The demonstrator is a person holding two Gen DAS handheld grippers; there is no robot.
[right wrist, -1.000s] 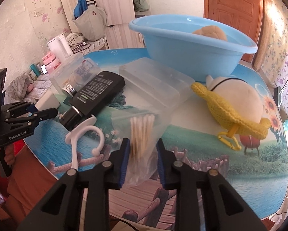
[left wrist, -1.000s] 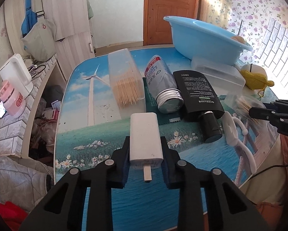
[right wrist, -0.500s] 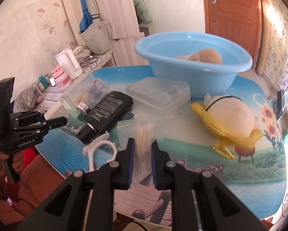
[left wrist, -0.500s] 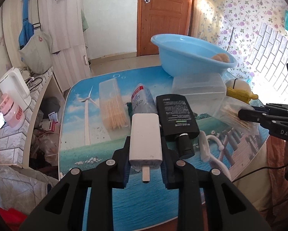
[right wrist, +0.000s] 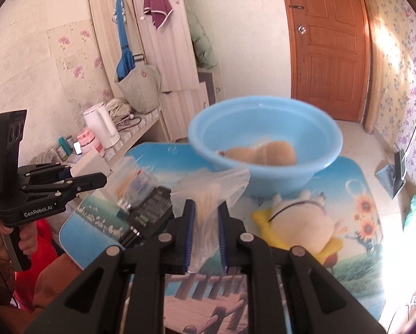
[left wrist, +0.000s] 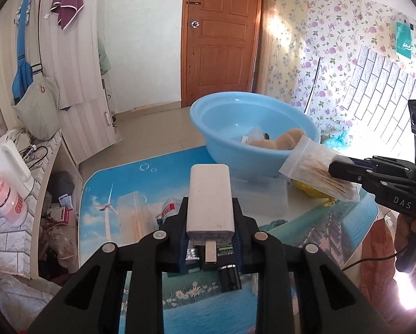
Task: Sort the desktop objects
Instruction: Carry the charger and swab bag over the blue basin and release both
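Note:
My left gripper is shut on a white USB charger block and holds it well above the table. My right gripper is shut on a clear bag of cotton swabs, also lifted; the bag shows in the left wrist view near the rim of the blue basin. The basin stands at the table's far side and holds a tan soft toy. The left gripper shows at the left of the right wrist view.
On the table lie a black bottle, a clear toothpick box, a metal-capped bottle and a yellow-and-white knitted toy. A white kettle stands on the side shelf. A wooden door is behind.
Both grippers have risen well above the table with their objects. The swab bag has left the table and now hangs near the basin's rim.

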